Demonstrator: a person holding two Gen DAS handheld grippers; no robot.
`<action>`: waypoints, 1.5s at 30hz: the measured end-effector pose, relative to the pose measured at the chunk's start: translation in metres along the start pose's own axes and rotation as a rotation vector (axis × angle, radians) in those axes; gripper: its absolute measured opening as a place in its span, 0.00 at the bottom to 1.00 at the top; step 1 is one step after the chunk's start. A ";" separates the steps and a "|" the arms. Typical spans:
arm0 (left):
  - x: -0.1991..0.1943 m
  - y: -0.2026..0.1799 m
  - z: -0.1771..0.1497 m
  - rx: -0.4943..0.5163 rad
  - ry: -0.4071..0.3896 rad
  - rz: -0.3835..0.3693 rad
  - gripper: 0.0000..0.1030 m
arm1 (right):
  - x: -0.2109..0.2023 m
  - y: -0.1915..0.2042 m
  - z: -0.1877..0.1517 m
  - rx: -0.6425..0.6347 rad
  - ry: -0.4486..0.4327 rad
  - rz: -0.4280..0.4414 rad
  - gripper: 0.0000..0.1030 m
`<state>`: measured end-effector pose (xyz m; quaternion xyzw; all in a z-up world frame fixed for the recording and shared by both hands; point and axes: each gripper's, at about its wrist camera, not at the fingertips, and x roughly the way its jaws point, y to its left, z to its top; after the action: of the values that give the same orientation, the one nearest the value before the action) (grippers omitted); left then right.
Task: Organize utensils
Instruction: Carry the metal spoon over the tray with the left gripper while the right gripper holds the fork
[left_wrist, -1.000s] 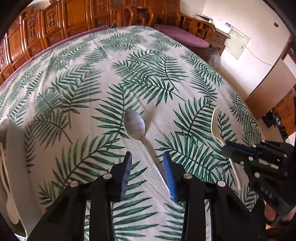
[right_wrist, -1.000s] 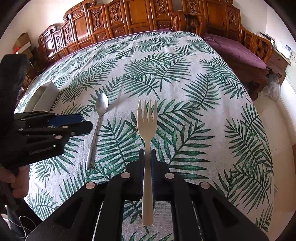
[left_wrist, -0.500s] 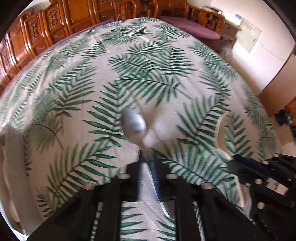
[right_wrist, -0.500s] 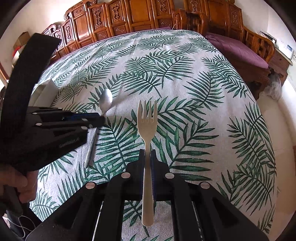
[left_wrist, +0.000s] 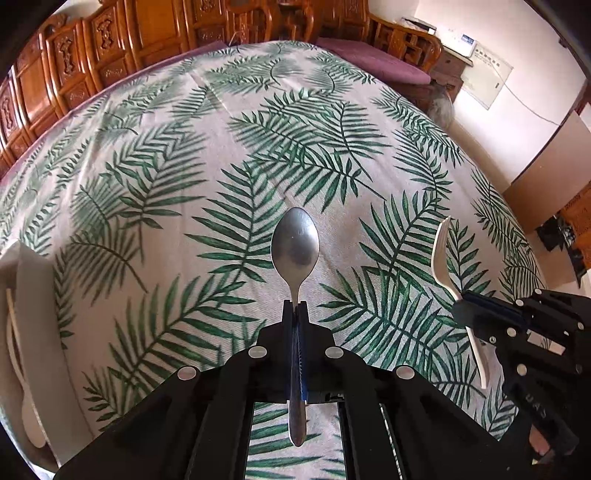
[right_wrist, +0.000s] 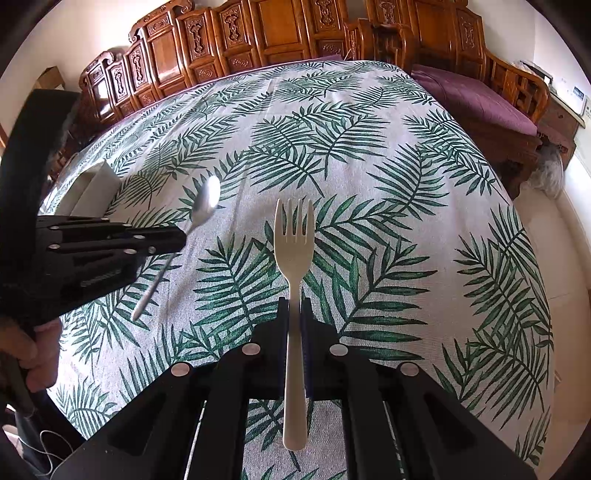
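Observation:
My left gripper (left_wrist: 294, 306) is shut on the handle of a metal spoon (left_wrist: 294, 251) and holds it above the leaf-print tablecloth, bowl pointing away. The spoon also shows in the right wrist view (right_wrist: 207, 201), gripped by the left gripper (right_wrist: 177, 236). My right gripper (right_wrist: 294, 301) is shut on a cream plastic fork (right_wrist: 294, 236), tines pointing away, lifted off the cloth. In the left wrist view the fork (left_wrist: 441, 254) and right gripper (left_wrist: 461, 299) sit at the right.
A white utensil tray (left_wrist: 33, 295) stands at the table's left edge with a pale spoon (left_wrist: 31, 417) in it; it also shows in the right wrist view (right_wrist: 96, 184). Carved wooden chairs (right_wrist: 229, 37) line the far side. A purple-cushioned bench (right_wrist: 476, 96) stands at the right.
My left gripper has closed on the spoon's handle and lifted it off the cloth. My right gripper keeps holding the fork, nearly still.

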<state>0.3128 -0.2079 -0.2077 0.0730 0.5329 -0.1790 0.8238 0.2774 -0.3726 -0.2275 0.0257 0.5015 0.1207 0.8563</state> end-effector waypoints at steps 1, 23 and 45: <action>-0.002 0.001 0.000 0.001 -0.005 0.001 0.02 | 0.000 0.001 0.000 -0.001 0.000 0.001 0.08; -0.118 0.058 -0.017 0.007 -0.188 0.049 0.02 | -0.002 0.038 0.018 -0.078 -0.009 -0.045 0.08; -0.155 0.158 -0.044 -0.123 -0.236 0.114 0.02 | -0.021 0.158 0.060 -0.210 -0.065 0.087 0.08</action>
<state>0.2771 -0.0146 -0.0967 0.0310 0.4375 -0.1061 0.8924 0.2911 -0.2198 -0.1538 -0.0384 0.4567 0.2087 0.8640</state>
